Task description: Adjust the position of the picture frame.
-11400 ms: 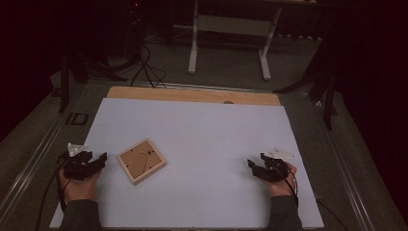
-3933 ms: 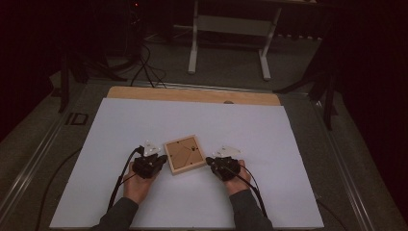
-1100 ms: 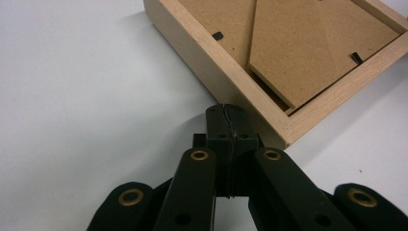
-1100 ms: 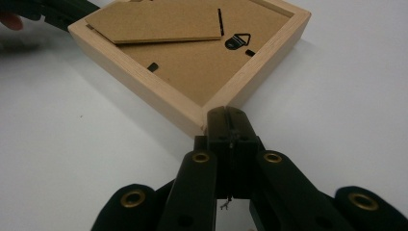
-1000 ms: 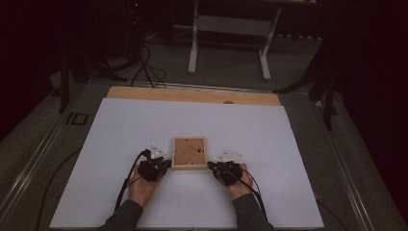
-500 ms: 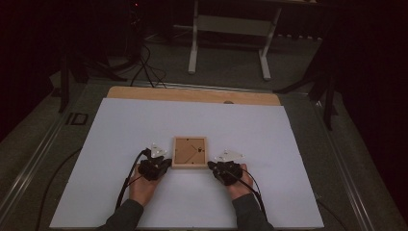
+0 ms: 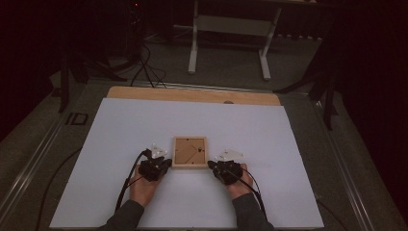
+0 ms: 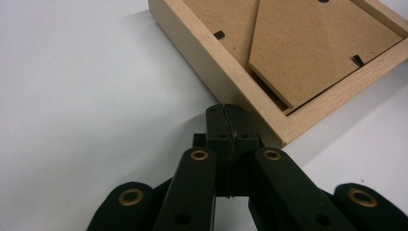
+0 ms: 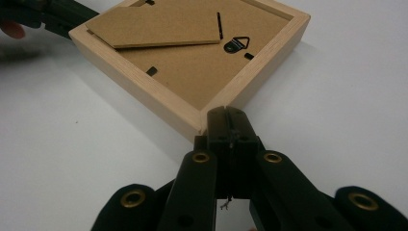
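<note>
White counter [image 7: 144, 125], dark room. Wooden frame [image 7: 190, 152] face-down near the front edge; left tool [image 7: 163, 164] and right tool [image 7: 214, 166], both closed empty, brace its near corners, probably to square it.

Both grippers are matte black all over: the left gripper [image 8: 225, 113] shows two broad linkage arms with brass-ringed pivot holes, and the right gripper [image 9: 225, 115] is built the same way, brass eyelets glinting. From the high view, a pale grey three-cornered plate tops each one, a thin black cable trails back along each forearm, and the sleeves look dark grey, though it's dim.
</note>
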### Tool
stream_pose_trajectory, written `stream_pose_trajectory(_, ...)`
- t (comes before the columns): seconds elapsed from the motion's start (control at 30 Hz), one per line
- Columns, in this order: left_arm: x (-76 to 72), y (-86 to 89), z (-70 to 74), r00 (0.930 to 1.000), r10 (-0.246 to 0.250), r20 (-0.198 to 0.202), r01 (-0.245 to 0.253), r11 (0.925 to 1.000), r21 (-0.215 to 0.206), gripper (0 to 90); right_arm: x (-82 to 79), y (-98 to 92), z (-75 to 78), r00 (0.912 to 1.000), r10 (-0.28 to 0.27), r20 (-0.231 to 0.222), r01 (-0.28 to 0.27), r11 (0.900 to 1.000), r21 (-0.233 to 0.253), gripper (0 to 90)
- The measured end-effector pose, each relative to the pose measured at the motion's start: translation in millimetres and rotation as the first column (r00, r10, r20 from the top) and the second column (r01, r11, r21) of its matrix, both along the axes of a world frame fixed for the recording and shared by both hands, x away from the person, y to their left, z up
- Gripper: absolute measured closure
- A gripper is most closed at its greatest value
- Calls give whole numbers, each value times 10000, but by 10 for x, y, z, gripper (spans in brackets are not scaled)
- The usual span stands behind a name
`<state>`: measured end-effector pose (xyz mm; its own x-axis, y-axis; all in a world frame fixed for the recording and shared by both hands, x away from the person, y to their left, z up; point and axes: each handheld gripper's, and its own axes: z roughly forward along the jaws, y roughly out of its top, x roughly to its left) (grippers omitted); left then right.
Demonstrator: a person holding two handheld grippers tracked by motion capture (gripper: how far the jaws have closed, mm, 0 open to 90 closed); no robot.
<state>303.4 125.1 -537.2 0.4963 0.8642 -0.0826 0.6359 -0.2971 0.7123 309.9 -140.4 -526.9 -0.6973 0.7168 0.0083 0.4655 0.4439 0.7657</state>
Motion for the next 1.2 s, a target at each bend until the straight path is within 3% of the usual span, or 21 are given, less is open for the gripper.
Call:
stream_pose_trajectory(0.2, 5, 23, -1, 9999, -97, 27, 97, 9999, -26, 890, 7, -4, 3, 10000, 3, -53, -3, 10000, 23, 894)
stream_pose_trajectory(0.53, -17, 116, 74, 9990, 73, 435, -58, 9994, -347, 745, 53, -86, 68, 9991, -404, 137, 398, 9984, 399, 819)
stream_pose_trajectory(0.83, -74, 149, 163, 9966, 34, 827, 21, 9978, -663, 623, 44, -73, 92, 9992, -333, 231, 321, 9984, 467, 793)
stream_pose_trajectory(0.97, -99, 173, 228, 9940, 146, 1088, -56, 9966, -824, 615, 45, -77, 106, 9990, -325, 318, 309, 9983, 488, 792)
stream_pose_trajectory(1.0, -130, 200, 302, 9898, 270, 1401, -130, 9949, -996, 611, 47, -85, 118, 9989, -337, 339, 319, 9981, 530, 791)
stream_pose_trajectory(1.2, -205, 236, 450, 9794, 411, 1977, -143, 9907, -1349, 602, 42, -87, 132, 9986, -340, 400, 318, 9980, 555, 785)
